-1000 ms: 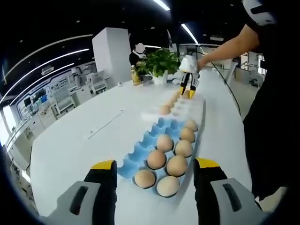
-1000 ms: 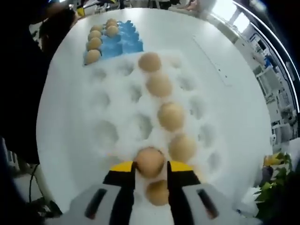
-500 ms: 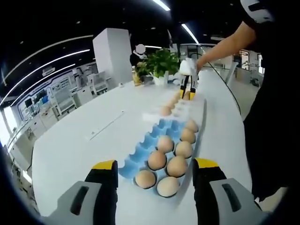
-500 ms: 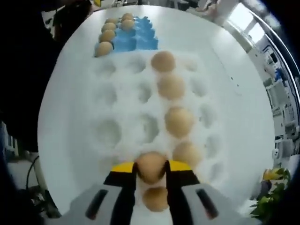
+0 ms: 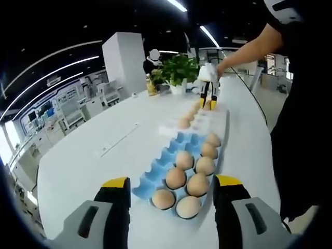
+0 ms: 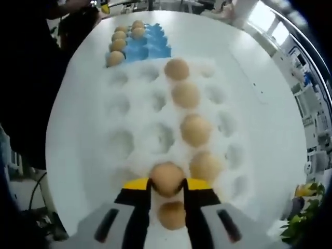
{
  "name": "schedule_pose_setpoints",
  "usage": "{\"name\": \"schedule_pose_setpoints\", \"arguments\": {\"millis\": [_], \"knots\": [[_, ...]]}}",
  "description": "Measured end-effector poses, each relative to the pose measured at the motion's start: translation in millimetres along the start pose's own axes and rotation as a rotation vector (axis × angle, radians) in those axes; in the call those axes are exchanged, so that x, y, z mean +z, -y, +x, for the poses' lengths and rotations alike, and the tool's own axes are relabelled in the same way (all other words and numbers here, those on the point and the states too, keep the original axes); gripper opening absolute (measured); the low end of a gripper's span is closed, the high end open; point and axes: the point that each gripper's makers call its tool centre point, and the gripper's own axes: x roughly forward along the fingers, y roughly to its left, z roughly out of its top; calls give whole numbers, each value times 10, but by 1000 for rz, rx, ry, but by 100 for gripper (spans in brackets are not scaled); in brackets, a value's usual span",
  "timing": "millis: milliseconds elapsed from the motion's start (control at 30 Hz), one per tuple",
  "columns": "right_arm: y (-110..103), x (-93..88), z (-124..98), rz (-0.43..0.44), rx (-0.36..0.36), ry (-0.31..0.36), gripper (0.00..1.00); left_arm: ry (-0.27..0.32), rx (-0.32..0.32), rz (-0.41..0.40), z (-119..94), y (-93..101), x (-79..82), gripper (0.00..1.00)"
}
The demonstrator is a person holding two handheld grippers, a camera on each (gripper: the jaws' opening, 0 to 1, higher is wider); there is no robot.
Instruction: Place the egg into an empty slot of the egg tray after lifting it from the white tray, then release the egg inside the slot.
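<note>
My right claw (image 6: 166,185) grips an egg (image 6: 166,178) over the white tray (image 6: 124,142). Blue tray (image 6: 148,47) lies straight ahead, far end. Left claw (image 5: 171,182) hangs open beside it.

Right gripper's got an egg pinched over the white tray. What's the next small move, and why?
Probably lift it a little higher, then carry it toward the blue egg tray. The right gripper is shut on the egg, which sits just above the white tray with other eggs close beside it. The blue tray's empty slots lie on its side away from the person.
</note>
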Motion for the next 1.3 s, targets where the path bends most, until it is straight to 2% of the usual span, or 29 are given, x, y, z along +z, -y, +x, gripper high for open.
{"name": "schedule_pose_setpoints", "arguments": {"millis": [133,167,200,233,267,333,400,767,1300], "knots": [[6,-12,28,11,18,16,26,1,-10,2,13,35,27,64],[4,6,40,69,18,61,26,1,-8,5,8,34,31,64],[14,10,37,58,6,78,25,2,-4,6,5,27,31,64],[17,1,26,102,-15,82,25,4,-2,3,1,17,28,64],[12,-1,23,121,-31,67,25,5,2,-3,0,8,22,64],[19,2,-8,87,-76,1,24,4,5,-15,-3,-3,4,64],[13,36,-29,90,-80,-8,24,0,5,-8,-12,-4,-5,64],[19,107,-343,98,-98,19,24,3,2,-15,-18,-27,-37,64],[-31,78,-385,116,-92,9,23,-3,-4,-23,-3,-30,-68,64]]}}
